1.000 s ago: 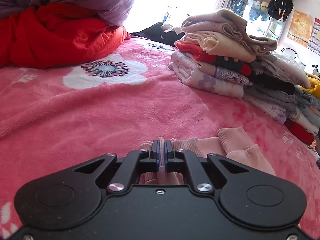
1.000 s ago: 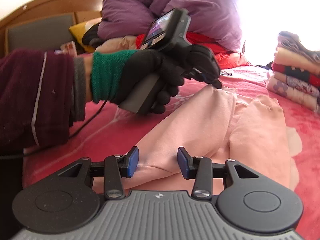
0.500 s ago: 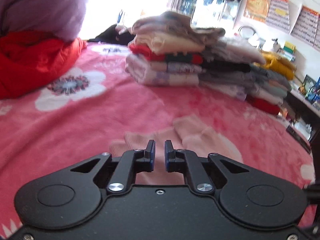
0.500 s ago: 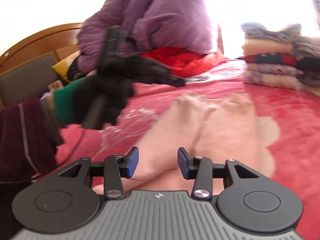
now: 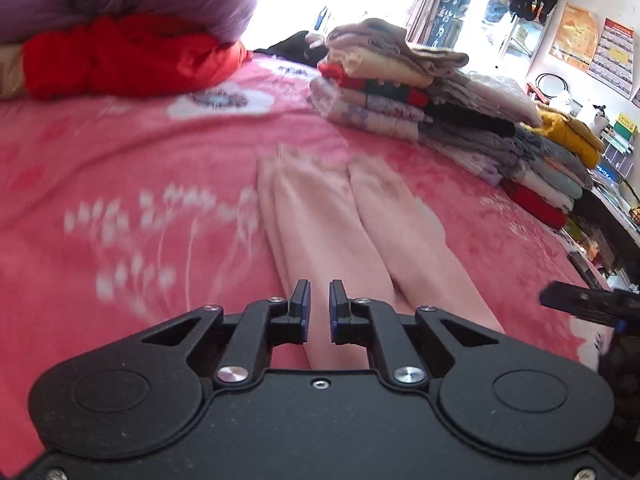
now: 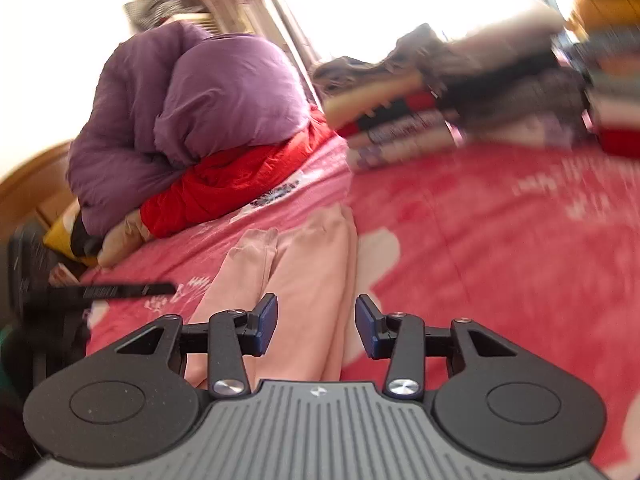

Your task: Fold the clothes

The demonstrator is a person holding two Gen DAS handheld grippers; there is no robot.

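1 pink trousers (image 5: 344,216) (2 legs flat), 2 grippers, jaws empty.

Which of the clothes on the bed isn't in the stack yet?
The pale pink trousers: they lie flat on the pink blanket, legs side by side, right ahead of both grippers. The other garments sit folded in the pile further back.

Soft matt pink trousers (image 5: 360,232) on fleecy blanket (image 5: 140,184).
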